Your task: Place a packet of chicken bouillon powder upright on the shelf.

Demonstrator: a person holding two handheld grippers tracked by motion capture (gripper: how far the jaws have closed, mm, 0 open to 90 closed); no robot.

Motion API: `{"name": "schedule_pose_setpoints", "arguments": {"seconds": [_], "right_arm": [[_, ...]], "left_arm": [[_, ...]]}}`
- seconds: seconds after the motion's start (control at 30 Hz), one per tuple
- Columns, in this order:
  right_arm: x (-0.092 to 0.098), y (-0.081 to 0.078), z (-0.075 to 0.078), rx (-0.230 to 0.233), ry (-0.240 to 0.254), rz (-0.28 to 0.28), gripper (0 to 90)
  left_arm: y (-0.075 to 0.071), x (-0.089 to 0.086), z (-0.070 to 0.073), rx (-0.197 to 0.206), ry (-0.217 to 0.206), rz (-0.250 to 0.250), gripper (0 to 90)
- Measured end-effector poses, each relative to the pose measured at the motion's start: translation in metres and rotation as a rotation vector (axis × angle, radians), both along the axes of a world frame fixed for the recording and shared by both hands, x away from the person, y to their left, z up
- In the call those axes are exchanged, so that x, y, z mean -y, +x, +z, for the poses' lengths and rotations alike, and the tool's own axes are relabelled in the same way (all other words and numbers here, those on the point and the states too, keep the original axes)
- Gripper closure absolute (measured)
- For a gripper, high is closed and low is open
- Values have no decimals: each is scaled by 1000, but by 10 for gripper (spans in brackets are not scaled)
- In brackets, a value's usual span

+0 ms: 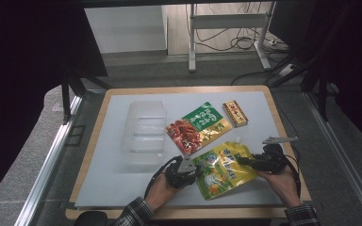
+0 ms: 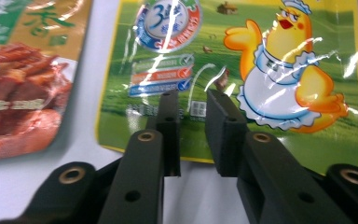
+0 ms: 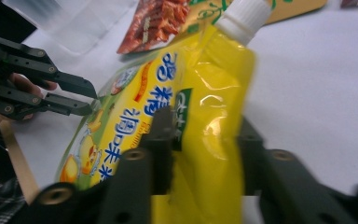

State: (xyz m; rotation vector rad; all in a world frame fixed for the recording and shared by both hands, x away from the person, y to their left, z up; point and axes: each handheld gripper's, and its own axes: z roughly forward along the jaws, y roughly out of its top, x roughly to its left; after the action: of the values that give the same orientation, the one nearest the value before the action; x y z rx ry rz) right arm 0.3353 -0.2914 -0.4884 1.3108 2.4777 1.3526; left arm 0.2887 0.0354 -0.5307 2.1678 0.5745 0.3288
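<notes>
Right now your right gripper (image 1: 243,161) has the yellow spouted pouch (image 1: 224,170) between its jaws: in the right gripper view the pouch's side edge (image 3: 200,154) sits between the two black jaws, which are drawn in narrow around it, and the bag tilts up off the table, so you look to be gripping that edge in order to lift and steady it. The pouch lies at about five o'clock on the white mat (image 1: 108,183), its white screw cap (image 3: 243,14) pointing away from you toward twelve. Your left gripper (image 1: 197,172) comes in from the nine o'clock side of the pouch; in the left gripper view its jaws stand slightly apart just above the printed chicken face (image 2: 279,88), with the bottom hem under them, and they clamp nothing that I can see. That placement reads as a second hold being prepared on the opposite edge, so the floppy bag does not fold when carried. The clear plastic tray (image 1: 143,134) waits at ten o'clock, well apart from the pouch, and seems the likely destination. The red-and-green snack bag (image 1: 195,127) lies just beside the pouch at twelve o'clock, and the small gold box (image 1: 235,113) rests beyond it at one o'clock; both are untouched.
</notes>
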Motion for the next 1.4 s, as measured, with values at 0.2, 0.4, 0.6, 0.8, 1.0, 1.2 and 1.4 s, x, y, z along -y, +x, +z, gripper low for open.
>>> {"name": "schedule_pose_setpoints", "arguments": {"seconds": [0.2,0.4,0.6,0.8,1.0,1.2,1.4], "right_arm": [[-5,-5,12,23,10,17,829],[-11,-7,22,51,8,43,847],[-17,-8,36,66,23,86,858],[-24,-11,47,85,48,124,864],[-36,-14,62,109,41,160,872],[-47,-17,86,163,-8,184,883],[-56,-21,104,224,-47,205,887]], "left_arm": [[-10,-8,9,3,-26,3,695],[-20,-17,14,21,-29,17,637],[-28,-25,16,39,-32,40,536],[-33,-32,18,31,-61,57,443],[-42,-38,18,56,-56,66,381],[-48,-47,17,54,-54,87,244],[-53,-52,19,70,-58,117,147]]}}
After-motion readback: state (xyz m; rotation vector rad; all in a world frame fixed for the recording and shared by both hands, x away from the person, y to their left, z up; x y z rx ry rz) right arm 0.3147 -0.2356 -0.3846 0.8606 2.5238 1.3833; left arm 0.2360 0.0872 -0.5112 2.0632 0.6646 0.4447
